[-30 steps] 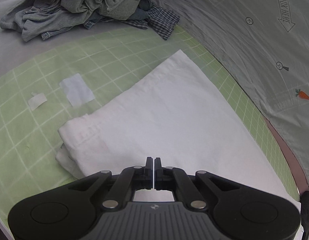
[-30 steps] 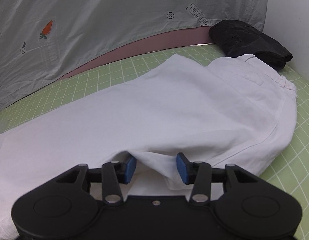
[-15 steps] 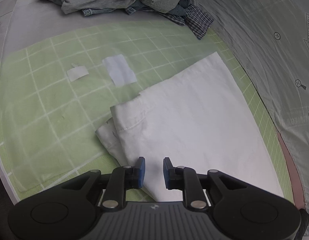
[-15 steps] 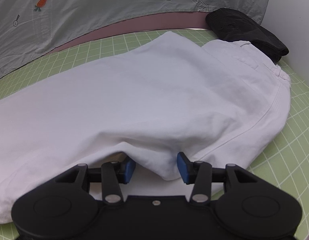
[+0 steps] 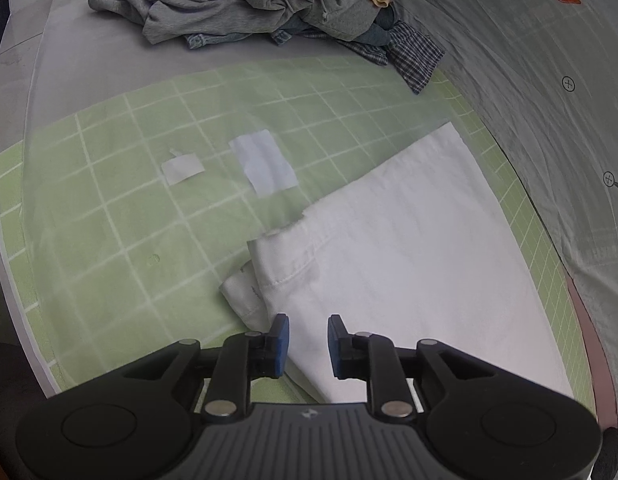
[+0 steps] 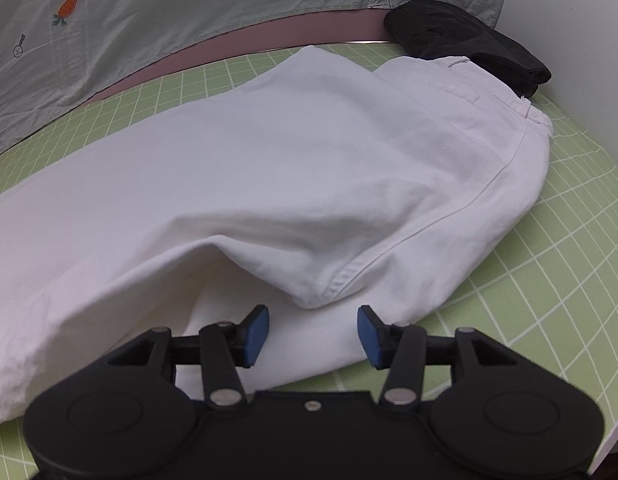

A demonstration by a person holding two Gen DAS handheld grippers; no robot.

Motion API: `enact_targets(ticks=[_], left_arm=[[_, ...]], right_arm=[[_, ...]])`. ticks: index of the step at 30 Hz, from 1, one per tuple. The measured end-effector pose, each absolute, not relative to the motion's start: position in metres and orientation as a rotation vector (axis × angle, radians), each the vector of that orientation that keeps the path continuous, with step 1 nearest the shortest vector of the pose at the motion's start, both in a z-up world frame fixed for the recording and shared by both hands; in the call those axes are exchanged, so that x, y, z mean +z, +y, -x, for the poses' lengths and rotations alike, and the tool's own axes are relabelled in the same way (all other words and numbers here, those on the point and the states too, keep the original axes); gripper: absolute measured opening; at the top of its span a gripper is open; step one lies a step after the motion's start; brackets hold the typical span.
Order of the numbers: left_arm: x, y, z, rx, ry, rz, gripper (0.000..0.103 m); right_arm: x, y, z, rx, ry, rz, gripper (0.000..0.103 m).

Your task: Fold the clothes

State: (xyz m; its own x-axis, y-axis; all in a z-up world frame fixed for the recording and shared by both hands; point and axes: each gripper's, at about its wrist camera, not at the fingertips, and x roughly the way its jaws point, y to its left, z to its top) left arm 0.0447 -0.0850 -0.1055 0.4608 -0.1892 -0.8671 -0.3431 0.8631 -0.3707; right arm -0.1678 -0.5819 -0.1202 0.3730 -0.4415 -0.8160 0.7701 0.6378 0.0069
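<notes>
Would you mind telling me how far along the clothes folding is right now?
Done: the white trousers lie folded lengthwise on the green mat, and a black garment sits folded at the far edge. In hand: nothing; the left hand-held gripper and right hand-held gripper are open over the trousers. Left: folding the trousers shorter, then the heap of clothes.

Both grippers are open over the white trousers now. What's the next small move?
Probably ease the left gripper forward and close on the hem end of the white cotton trousers. Its jaws stand open just short of that edge, the trousers lie long on the green grid mat, and the right gripper is open too.
</notes>
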Motion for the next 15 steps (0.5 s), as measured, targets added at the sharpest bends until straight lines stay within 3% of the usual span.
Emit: enact_targets(ticks=[10, 15], left_arm=[[-0.099, -0.072, -0.056, 0.164, 1.078, 0.574, 0.024], [-0.095, -0.066, -0.064, 0.201, 1.068, 0.529, 0.034]], right_arm=[[-0.120, -0.580, 0.167, -0.818, 0.899, -0.408, 0.052], [-0.120, -0.581, 0.168, -0.830, 0.901, -0.415, 0.053]])
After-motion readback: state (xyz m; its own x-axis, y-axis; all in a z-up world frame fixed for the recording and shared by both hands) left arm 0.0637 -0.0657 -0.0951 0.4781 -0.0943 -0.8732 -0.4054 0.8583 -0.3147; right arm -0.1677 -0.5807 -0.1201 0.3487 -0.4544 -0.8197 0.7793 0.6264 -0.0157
